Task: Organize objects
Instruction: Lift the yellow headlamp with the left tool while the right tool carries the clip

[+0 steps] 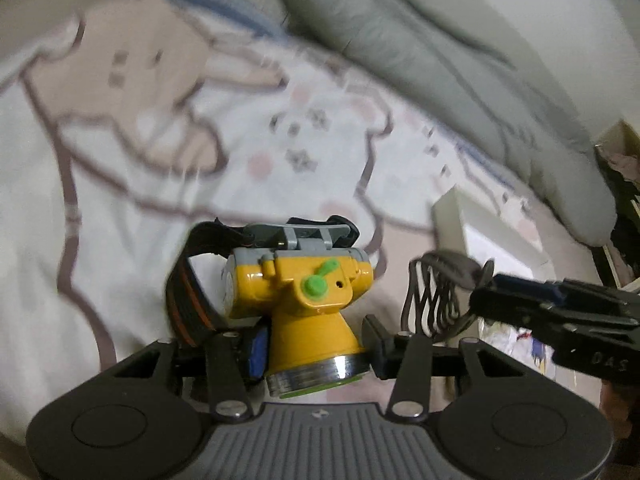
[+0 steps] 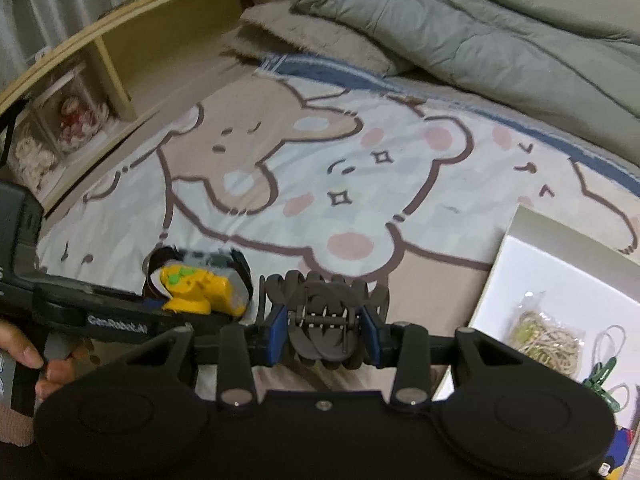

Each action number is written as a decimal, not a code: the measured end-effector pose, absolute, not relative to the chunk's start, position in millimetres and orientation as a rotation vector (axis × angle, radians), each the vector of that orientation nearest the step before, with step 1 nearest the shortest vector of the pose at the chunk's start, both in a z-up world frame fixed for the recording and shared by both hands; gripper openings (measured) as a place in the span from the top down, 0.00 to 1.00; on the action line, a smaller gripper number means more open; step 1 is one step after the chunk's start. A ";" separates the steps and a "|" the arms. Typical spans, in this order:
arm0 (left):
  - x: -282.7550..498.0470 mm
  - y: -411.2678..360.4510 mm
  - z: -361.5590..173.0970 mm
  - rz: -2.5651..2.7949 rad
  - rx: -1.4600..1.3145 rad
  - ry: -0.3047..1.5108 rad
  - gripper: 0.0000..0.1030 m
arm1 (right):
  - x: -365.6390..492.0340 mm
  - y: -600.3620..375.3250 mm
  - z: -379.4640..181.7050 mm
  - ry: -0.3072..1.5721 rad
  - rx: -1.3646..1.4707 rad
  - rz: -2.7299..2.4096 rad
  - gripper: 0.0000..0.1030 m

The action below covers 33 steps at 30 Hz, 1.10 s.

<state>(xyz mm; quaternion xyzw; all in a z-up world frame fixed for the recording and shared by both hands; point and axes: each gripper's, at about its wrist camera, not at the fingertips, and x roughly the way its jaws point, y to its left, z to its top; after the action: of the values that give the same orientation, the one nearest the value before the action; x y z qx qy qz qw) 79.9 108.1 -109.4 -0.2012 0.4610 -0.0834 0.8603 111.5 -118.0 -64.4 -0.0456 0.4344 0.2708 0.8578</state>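
Note:
My left gripper (image 1: 316, 346) is shut on a yellow headlamp (image 1: 308, 300) with a green switch, a silver lens rim and a black strap, held above the bed. It also shows in the right wrist view (image 2: 200, 286), at the left. My right gripper (image 2: 325, 330) is shut on a dark brown claw hair clip (image 2: 324, 312). In the left wrist view the clip (image 1: 436, 300) and the right gripper (image 1: 480, 300) come in from the right, close beside the headlamp.
A bear-print sheet (image 2: 320, 168) covers the bed. A grey quilt (image 2: 480, 28) lies at the back. A white box (image 2: 560, 280) at the right holds a bag of rubber bands (image 2: 548, 336) and a green clip (image 2: 604, 376). A wooden shelf (image 2: 112, 52) stands at the left.

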 end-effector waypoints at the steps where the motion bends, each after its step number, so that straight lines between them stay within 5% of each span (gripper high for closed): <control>1: 81.4 106.3 -104.7 -0.176 -0.410 0.946 0.53 | 111.8 -119.2 -62.2 0.902 -0.093 0.560 0.61; 18: 106.1 71.7 -32.6 -0.269 -0.303 0.689 0.53 | 118.3 -165.8 -10.4 0.684 -0.050 0.406 0.61; 33: 149.9 -35.1 -6.0 -0.441 -0.242 0.594 0.53 | 145.4 -310.8 -5.2 0.591 0.042 0.112 0.61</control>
<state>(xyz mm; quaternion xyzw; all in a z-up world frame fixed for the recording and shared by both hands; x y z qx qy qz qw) 149.9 -35.1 -6.0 -0.1181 0.2896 -0.2147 0.9252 145.4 -310.8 -5.2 0.0209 0.2911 0.0552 0.9549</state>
